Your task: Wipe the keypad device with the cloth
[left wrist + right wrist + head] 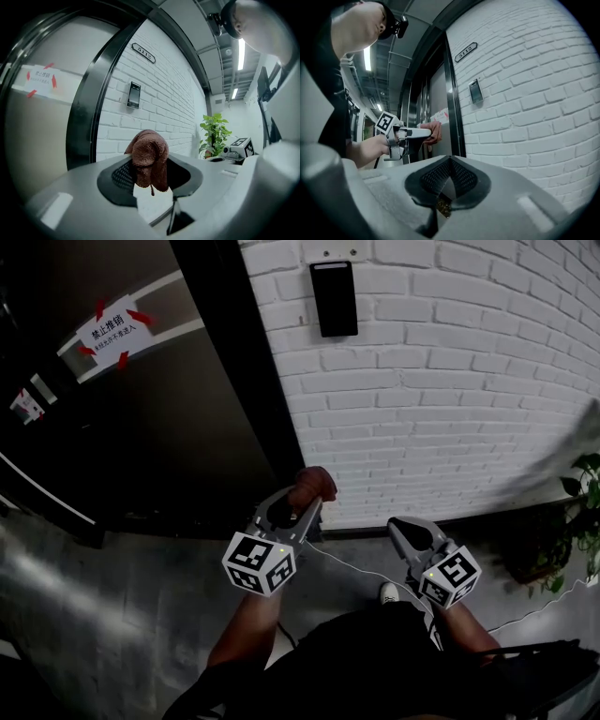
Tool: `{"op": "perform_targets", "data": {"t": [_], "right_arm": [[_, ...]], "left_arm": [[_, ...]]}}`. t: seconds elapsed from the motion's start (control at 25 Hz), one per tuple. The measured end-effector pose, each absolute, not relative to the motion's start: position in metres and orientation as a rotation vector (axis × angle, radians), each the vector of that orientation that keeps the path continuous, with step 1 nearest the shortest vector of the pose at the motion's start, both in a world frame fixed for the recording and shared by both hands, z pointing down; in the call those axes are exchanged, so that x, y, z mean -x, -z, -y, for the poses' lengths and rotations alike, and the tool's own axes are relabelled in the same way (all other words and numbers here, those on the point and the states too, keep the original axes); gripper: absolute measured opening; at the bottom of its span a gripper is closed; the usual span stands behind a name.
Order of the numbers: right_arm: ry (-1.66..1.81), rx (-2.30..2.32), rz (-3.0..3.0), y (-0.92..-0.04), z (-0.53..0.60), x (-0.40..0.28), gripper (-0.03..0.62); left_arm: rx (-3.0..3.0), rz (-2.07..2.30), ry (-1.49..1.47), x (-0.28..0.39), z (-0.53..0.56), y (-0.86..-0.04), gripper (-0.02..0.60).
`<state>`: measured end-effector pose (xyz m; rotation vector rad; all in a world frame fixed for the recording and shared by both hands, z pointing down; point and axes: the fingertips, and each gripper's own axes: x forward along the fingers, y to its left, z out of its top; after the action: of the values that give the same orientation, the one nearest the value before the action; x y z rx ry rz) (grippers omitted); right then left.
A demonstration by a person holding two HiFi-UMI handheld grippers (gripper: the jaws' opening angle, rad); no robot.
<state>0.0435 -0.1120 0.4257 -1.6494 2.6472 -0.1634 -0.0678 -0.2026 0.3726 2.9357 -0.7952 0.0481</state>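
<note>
A white brick wall (450,381) fills most of the scene, with a dark door (141,427) to its left. The keypad device (334,298) is fixed high on the bricks beside the door frame. The left claw (302,504) is clamped on a bunched brown cloth (313,486), held low and well apart from the device. The right claw (405,532) hangs beside it with its jaws together on nothing. To wipe well, I judge the left claw should rise and press the cloth's free fold flat on the panel, stroking downward. Only the left gripper view shows a number plate (143,53) above the device; the panel's keys are too dark to make out, so it may be smooth.
</note>
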Motion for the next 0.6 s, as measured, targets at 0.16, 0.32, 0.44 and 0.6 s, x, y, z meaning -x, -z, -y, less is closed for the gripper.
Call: {"op": "perform_targets", "data": {"t": [0.16, 0.32, 0.44, 0.6], "right_arm": [[0.133, 1.609, -2.668, -0.419, 0.137, -0.069, -0.009], [0.093, 1.557, -2.676, -0.409, 0.162, -0.095, -0.009], [0.091, 1.519, -2.698, -0.409, 0.174, -0.109, -0.009], [0.094, 1.481, -2.725, -0.408, 0.184, -0.126, -0.009]], "left_arm": [[-2.976, 0.819, -0.002, 0.035, 0.234, -0.335, 0.166], [-3.030, 0.861, 0.065, 0.008, 0.264, -0.281, 0.166], [-3.066, 0.889, 0.115, -0.008, 0.285, -0.238, 0.164], [-3.129, 0.957, 0.133, -0.025, 0.304, -0.187, 0.164]]}}
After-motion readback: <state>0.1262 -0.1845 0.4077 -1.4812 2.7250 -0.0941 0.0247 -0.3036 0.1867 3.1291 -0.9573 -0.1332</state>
